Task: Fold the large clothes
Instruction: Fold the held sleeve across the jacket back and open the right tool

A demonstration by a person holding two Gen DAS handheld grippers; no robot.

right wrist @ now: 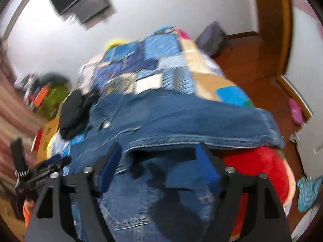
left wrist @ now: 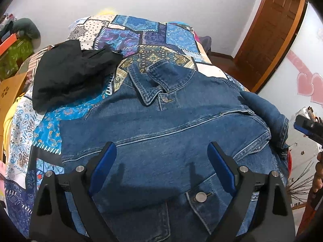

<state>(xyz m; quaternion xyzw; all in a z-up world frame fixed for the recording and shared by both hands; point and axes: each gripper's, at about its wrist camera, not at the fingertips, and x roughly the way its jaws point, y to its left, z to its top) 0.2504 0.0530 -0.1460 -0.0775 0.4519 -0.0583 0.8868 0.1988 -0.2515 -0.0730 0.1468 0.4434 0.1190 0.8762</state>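
Denim jacket (left wrist: 171, 121) spread on a bed under a patchwork quilt (left wrist: 145, 38), black garment (left wrist: 74, 74) beside; white walls, wooden door (left wrist: 270, 30); left gripper (left wrist: 161, 169) and right gripper (right wrist: 159, 161) both wide, empty

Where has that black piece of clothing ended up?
In the left wrist view, the black garment lies bunched on the patchwork bedspread, up left of the denim jacket's collar.

No text, label, brand, number or sign can be read in either view. The jacket (left wrist: 165, 125) shows plain metal buttons, any stamping too small to make out. The right wrist view is motion-blurred, and a faint marking on the left claw (right wrist: 57, 159) there is illegible.
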